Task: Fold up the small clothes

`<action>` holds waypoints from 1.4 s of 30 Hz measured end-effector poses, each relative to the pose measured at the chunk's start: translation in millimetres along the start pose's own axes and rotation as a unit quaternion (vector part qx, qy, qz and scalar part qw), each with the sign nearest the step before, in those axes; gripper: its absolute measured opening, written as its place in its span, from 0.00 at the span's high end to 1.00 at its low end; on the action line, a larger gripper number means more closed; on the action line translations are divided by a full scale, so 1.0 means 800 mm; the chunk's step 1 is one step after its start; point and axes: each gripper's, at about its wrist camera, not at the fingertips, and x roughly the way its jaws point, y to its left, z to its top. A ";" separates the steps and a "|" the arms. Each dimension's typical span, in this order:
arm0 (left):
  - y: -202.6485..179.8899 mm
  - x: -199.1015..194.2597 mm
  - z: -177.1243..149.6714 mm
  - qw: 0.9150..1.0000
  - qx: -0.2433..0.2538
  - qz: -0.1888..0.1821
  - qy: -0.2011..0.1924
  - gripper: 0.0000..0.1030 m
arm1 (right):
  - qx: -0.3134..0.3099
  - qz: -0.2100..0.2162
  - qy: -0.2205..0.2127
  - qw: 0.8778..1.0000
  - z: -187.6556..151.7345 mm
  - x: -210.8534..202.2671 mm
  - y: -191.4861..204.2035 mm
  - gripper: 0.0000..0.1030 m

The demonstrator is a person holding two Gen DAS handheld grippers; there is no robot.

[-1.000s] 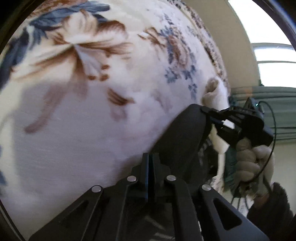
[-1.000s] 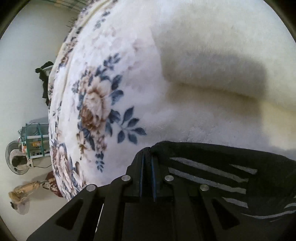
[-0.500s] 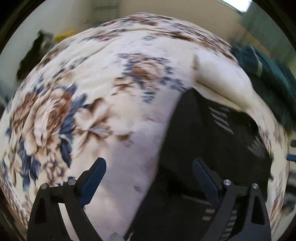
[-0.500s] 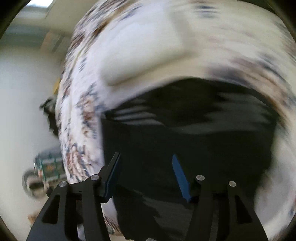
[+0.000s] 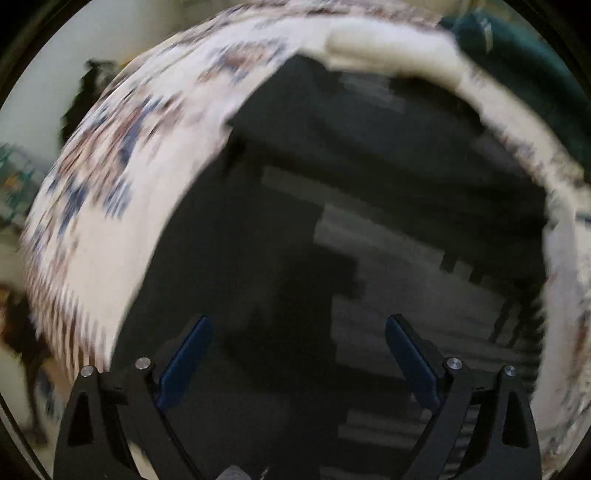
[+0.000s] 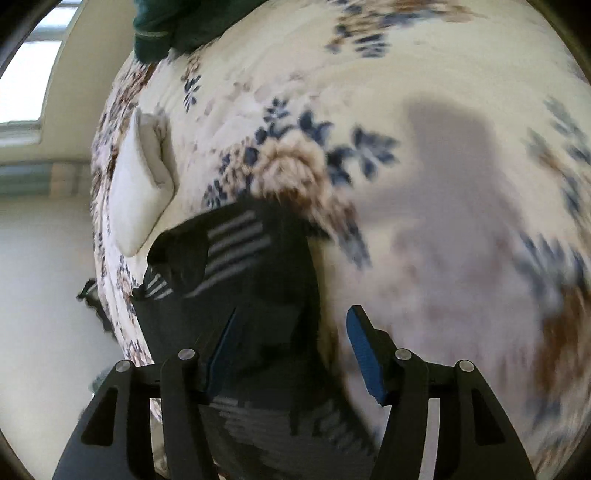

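A small black garment with grey stripes (image 5: 351,229) lies flat on a cream floral blanket (image 5: 110,192). In the left wrist view it fills the middle, blurred by motion. My left gripper (image 5: 295,347) is open and empty just above it. In the right wrist view the same garment (image 6: 243,288) lies at lower left, partly folded. My right gripper (image 6: 291,343) is open and empty over the garment's right edge.
A folded cream cloth (image 6: 140,184) lies on the blanket beyond the garment, also at the top of the left wrist view (image 5: 388,51). A dark green cloth (image 6: 173,26) sits at the far edge. The blanket (image 6: 443,184) stretches to the right.
Both grippers were shut on the black garment a second ago. They have opened, let it go onto the blanket, and pulled back and swung, with the views still blurred.
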 end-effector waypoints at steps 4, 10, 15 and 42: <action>-0.019 -0.002 -0.066 0.997 -0.046 0.060 0.026 0.07 | -0.022 0.020 0.057 0.998 0.059 0.083 -0.003 0.41; -0.058 -0.011 -0.105 0.995 -0.067 0.057 0.051 0.07 | -0.046 0.005 0.068 0.997 0.087 0.134 0.001 0.95; -0.078 -0.030 -0.113 0.996 -0.068 0.031 0.045 0.07 | -0.100 -0.053 -0.002 0.994 0.122 0.089 0.008 0.96; -0.258 0.005 -0.268 0.984 0.101 -0.085 0.120 0.39 | -0.139 -0.078 0.057 0.986 0.135 0.103 -0.005 0.97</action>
